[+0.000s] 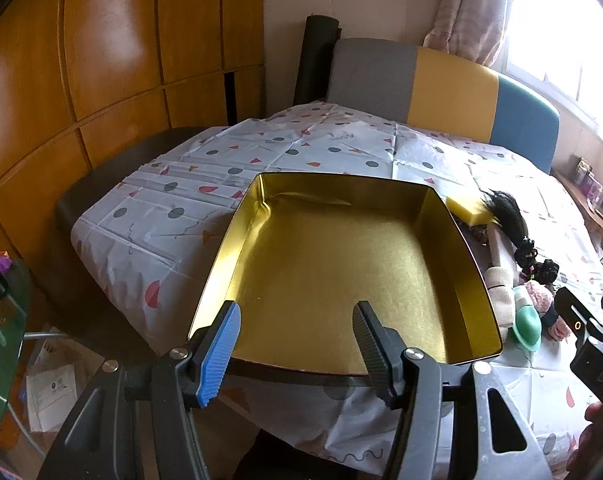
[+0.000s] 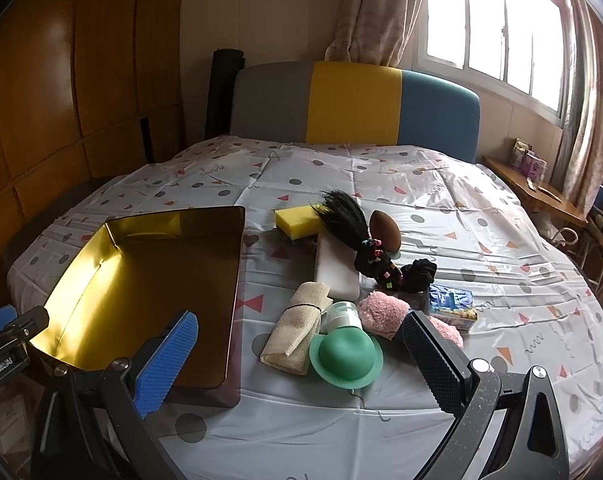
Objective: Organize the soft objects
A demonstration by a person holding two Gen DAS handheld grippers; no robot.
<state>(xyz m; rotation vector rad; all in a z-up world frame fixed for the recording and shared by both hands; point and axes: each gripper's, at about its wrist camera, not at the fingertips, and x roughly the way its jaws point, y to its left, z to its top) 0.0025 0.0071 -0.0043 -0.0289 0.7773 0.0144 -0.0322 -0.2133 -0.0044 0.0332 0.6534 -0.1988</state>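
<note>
This is a room in a home, most likely a bedroom or living room. A glossy wooden wardrobe (image 1: pixel 101 60) with panelled doors fills one wall, and patterned curtains (image 2: pixel 373 8) hang beside a wide barred window (image 2: pixel 497 20) letting in daylight. A padded headboard or sofa back (image 2: pixel 357 102) in grey, yellow and blue stands behind a table (image 2: pixel 421 208) covered with a plastic cloth printed with dots and triangles. A low wooden shelf (image 2: pixel 541 196) under the window holds small boxes. Papers (image 1: pixel 49 392) lie scattered on the floor, and a glass side table (image 1: pixel 5 344) carries small toys.
</note>
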